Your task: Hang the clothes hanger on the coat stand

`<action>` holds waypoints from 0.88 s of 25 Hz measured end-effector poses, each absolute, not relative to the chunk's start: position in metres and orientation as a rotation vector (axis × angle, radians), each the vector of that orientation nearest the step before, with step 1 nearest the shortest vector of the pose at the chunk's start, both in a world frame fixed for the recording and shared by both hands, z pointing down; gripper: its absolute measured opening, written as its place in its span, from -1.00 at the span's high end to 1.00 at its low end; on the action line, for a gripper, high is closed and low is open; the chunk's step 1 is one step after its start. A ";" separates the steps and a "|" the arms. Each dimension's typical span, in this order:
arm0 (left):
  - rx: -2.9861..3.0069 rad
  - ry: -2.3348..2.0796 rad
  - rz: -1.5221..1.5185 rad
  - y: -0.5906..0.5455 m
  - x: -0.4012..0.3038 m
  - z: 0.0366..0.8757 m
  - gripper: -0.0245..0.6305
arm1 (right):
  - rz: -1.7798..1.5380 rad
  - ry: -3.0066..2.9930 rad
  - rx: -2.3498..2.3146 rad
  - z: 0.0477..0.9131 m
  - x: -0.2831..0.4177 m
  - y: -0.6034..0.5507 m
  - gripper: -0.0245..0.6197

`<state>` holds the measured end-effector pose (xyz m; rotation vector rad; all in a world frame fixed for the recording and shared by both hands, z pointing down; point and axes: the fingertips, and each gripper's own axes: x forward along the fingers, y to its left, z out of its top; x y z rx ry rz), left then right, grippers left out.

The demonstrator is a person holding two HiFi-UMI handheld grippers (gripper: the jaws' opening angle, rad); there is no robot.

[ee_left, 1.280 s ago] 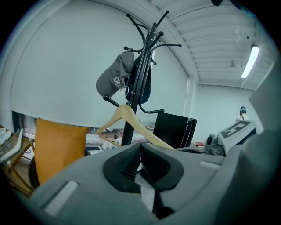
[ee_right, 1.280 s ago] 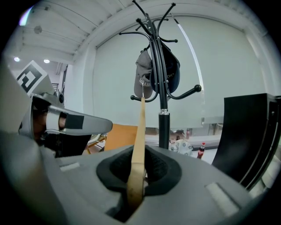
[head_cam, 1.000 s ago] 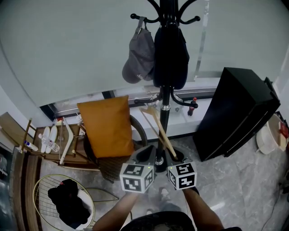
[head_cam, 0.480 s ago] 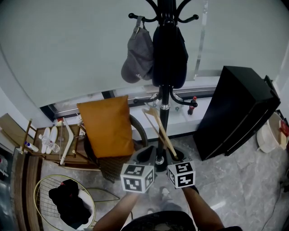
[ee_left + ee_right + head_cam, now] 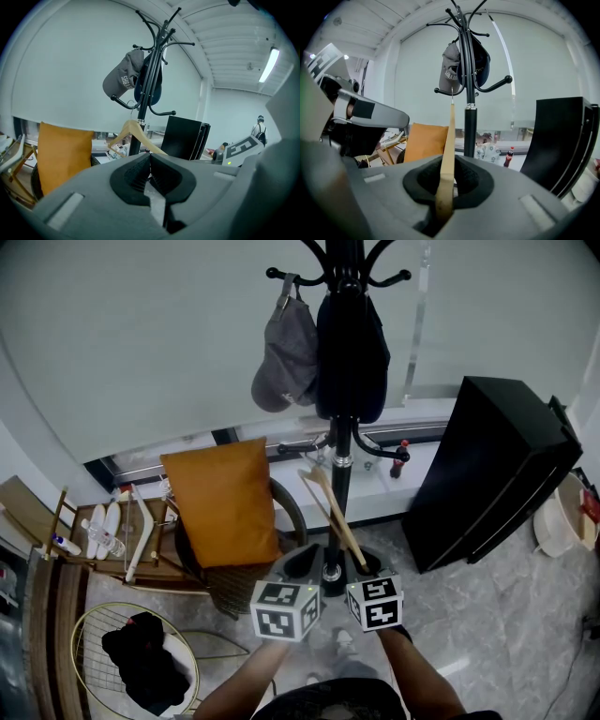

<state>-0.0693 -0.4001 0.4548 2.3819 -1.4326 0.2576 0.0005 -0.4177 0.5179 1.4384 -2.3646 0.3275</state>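
Observation:
The black coat stand (image 5: 342, 442) rises ahead of me, with curved hooks at its top and a lower ring of hooks. A light wooden hanger (image 5: 336, 517) slants up from my right gripper (image 5: 364, 568), which is shut on one arm of it. The hanger's metal hook end lies close beside the pole near the lower hooks. In the right gripper view the hanger (image 5: 449, 145) runs straight up out of the gripper (image 5: 449, 180), just left of the pole (image 5: 470, 136). My left gripper (image 5: 302, 563) is beside the right one, shut on nothing (image 5: 150, 161); it sees the hanger (image 5: 133, 133) before the stand (image 5: 146, 89).
A grey cap (image 5: 284, 357) and a dark bag (image 5: 352, 352) hang from the top hooks. An orange cushion (image 5: 225, 502) leans on a chair to the left, a black cabinet (image 5: 492, 470) stands to the right. A wire basket (image 5: 84, 634) holding dark cloth sits lower left.
My right gripper and the hanger have shifted very slightly toward the pole. The left gripper has stayed in place.

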 end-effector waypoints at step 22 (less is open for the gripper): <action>2.366 -1.444 0.269 -0.396 -0.075 0.460 0.91 | 0.376 -2.337 1.428 0.536 -0.002 -0.419 0.81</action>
